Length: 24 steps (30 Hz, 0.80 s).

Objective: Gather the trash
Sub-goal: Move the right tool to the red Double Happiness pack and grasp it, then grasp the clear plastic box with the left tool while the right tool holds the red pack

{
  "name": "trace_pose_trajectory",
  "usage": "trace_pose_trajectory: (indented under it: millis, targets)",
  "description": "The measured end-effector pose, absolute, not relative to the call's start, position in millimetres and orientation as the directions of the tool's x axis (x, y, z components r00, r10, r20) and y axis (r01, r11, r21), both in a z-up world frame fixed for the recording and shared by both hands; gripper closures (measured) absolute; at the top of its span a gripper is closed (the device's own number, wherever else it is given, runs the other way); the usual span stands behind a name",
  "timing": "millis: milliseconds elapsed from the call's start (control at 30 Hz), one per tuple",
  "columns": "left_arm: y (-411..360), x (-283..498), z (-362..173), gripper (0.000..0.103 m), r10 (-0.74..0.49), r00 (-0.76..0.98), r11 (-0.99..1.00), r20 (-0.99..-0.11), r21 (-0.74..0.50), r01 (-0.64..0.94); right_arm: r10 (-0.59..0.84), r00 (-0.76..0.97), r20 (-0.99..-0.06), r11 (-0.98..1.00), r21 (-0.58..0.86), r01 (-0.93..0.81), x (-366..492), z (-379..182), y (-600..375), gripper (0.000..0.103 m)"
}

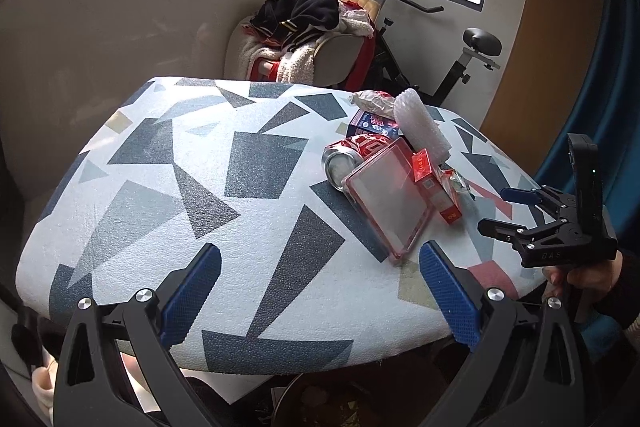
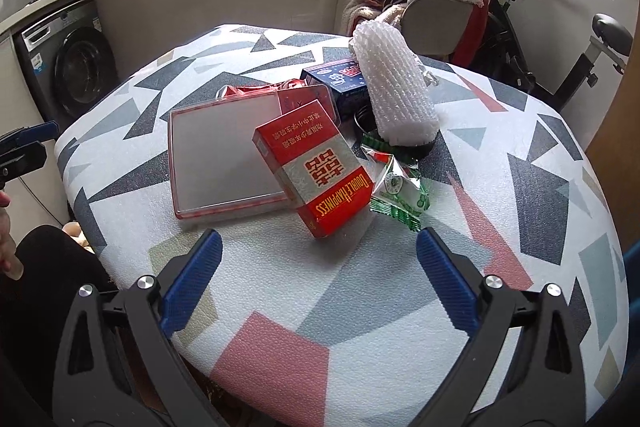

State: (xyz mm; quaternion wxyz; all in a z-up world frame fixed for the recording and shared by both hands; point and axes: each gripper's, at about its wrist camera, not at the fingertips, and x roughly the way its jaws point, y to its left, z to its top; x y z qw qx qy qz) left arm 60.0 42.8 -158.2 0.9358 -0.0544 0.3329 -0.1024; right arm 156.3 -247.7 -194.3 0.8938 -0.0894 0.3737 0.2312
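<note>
A pile of trash lies on the patterned table [image 1: 200,167]. It holds a red cigarette box [image 2: 316,171], a clear flat plastic case [image 2: 224,163], a green candy wrapper [image 2: 400,191], a white foam net sleeve [image 2: 396,95], a blue box [image 2: 340,79] and a crushed red can [image 1: 352,155]. My right gripper [image 2: 318,283] is open and empty, just short of the cigarette box. My left gripper [image 1: 320,295] is open and empty over the table's near edge, left of the plastic case [image 1: 388,203]. The right gripper also shows in the left wrist view [image 1: 508,211].
A chair heaped with clothes [image 1: 312,27] and an exercise bike [image 1: 460,59] stand behind the table. A washing machine [image 2: 72,71] is at the left. A dark bin [image 1: 360,399] sits under the table's near edge.
</note>
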Motion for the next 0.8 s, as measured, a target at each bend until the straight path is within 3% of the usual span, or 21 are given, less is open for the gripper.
trace_pose_trajectory:
  millis: [200,467,700,800]
  targets:
    - [45.8,74.0,-161.5,0.006,-0.256,0.743,0.964,-0.619,-0.219,0.149,0.394,0.609,-0.689,0.84,0.001,-0.542,180.1,-184.6,-242.7,0.02]
    - [44.6,88.2,-167.6,0.006,-0.295,0.726,0.951,-0.621,-0.267,0.158,0.443,0.545,-0.711,0.768,-0.012,-0.64,212.5,-190.1,-216.7,0.02]
    - [37.0,98.8,-174.2,0.011,-0.338,0.702,0.937,-0.626,-0.297,0.186,0.487,0.429,-0.761,0.745,0.106,-0.658,242.7,-209.2,-212.4,0.02]
    - [34.4,103.0,-177.5,0.013,-0.359,0.69,0.928,-0.628,-0.318,0.193,0.491,0.401,-0.773,0.735,0.121,-0.668,242.5,-215.6,-211.6,0.033]
